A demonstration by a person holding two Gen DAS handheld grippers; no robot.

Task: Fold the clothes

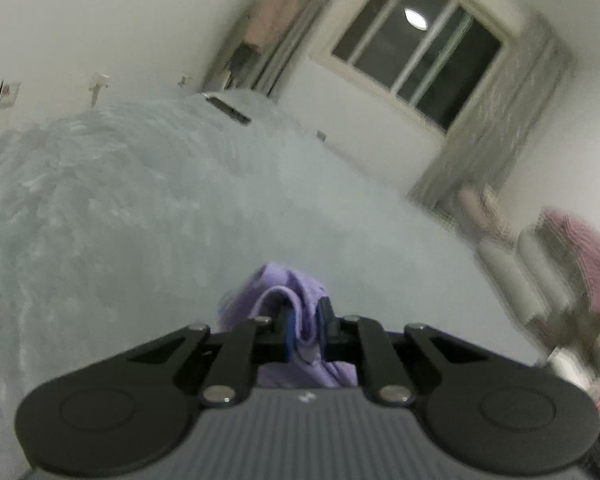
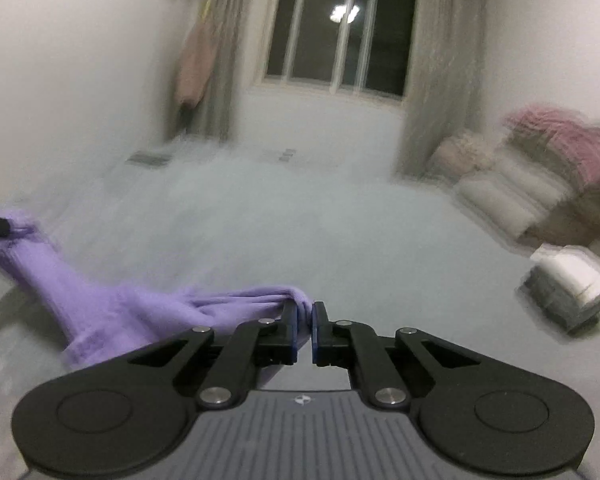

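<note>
Both claws pinch the purple cloth: left claw (image 1: pixel 306 316) at lower centre is clamped on a bunched fold (image 1: pixel 284 300), and right claw (image 2: pixel 305 320) grips another edge (image 2: pixel 148 312) that stretches to the frame's left edge above the grey bed (image 2: pixel 300 216). Pillows (image 2: pixel 512 196) lie right; a dark window (image 2: pixel 340 36) is top centre.

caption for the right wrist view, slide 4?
Right gripper shut on one end of a purple garment, left gripper holding the other, above a pale bed.
</note>
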